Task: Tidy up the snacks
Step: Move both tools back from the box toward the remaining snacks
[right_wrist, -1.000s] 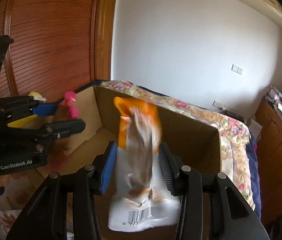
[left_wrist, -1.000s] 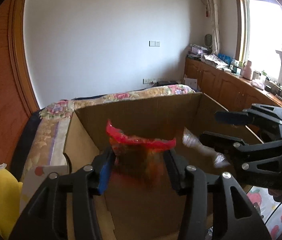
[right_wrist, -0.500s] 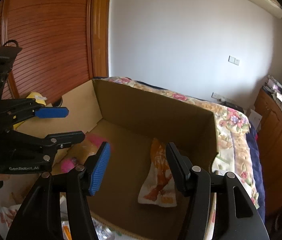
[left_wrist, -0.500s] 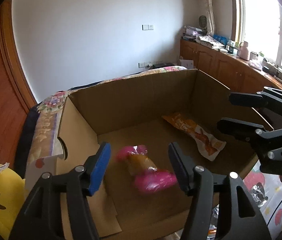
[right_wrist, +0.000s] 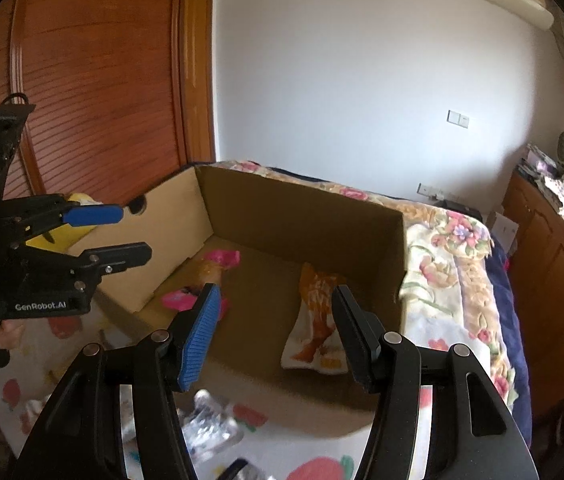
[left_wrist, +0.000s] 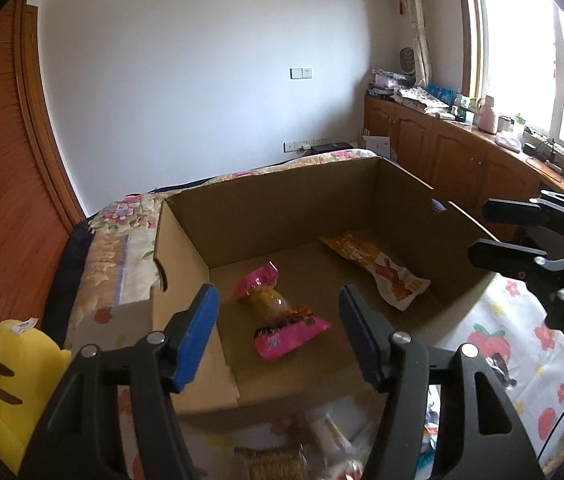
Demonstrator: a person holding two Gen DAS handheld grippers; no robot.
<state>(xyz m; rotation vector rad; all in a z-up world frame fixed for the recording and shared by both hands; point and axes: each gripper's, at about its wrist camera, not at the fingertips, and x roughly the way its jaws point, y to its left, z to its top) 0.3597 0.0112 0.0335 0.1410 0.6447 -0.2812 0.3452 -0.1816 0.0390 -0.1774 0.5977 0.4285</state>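
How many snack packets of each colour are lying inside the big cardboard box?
Pink crinkly plastic snack packet: 1
Orange and white plastic snack packet: 1
Total inside the brown cardboard box: 2

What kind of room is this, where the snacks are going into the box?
Most likely a bedroom in a home. The cardboard box sits on a bed with a floral bedspread, a wooden sliding wardrobe door stands to one side, and wooden cabinets cluttered with household items run under a window.
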